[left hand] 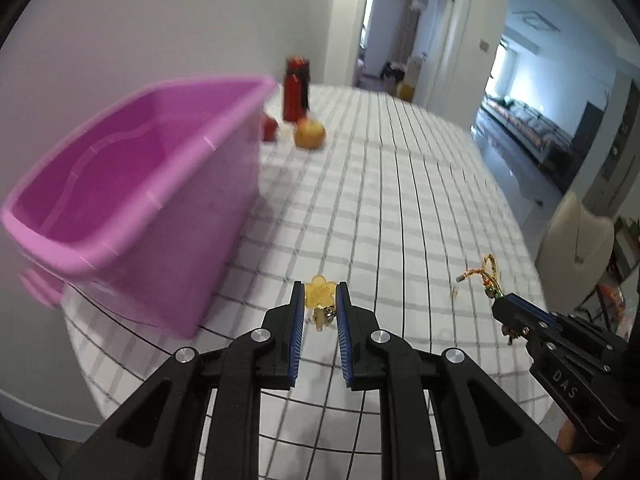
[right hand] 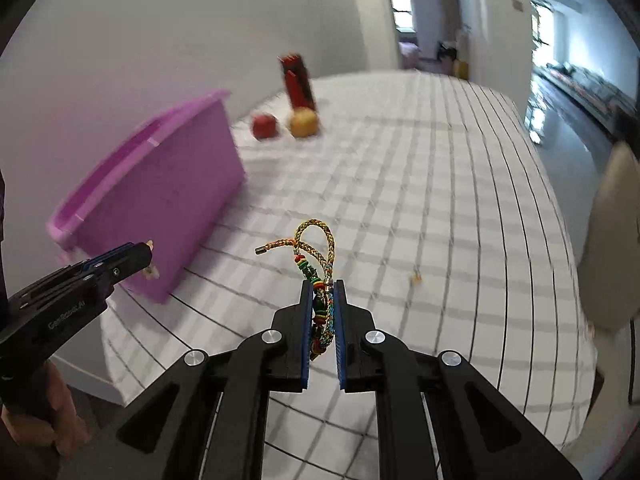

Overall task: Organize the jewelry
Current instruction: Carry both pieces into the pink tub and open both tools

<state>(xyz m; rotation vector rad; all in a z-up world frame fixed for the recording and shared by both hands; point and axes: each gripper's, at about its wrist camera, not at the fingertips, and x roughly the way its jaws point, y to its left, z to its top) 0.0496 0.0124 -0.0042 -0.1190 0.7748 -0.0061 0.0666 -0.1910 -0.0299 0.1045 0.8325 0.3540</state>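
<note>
My left gripper (left hand: 319,290) is shut on a yellow flower-shaped charm (left hand: 319,291) with small gold pieces hanging under it, held above the checked tablecloth. My right gripper (right hand: 323,286) is shut on a braided multicoloured bracelet (right hand: 316,246) whose loop sticks out past the fingertips. In the left wrist view the right gripper (left hand: 500,305) and the bracelet (left hand: 486,270) show at the right. In the right wrist view the left gripper (right hand: 146,254) shows at the left, next to the purple bin (right hand: 160,196). The purple bin (left hand: 132,184) stands open to the left of the left gripper.
A red bottle (left hand: 295,90), a yellow fruit (left hand: 310,132) and a red fruit (left hand: 269,128) stand at the table's far end. A cream necklace bust (left hand: 576,236) stands at the right edge. A small gold piece (right hand: 415,278) lies on the cloth. The table edge curves away at right.
</note>
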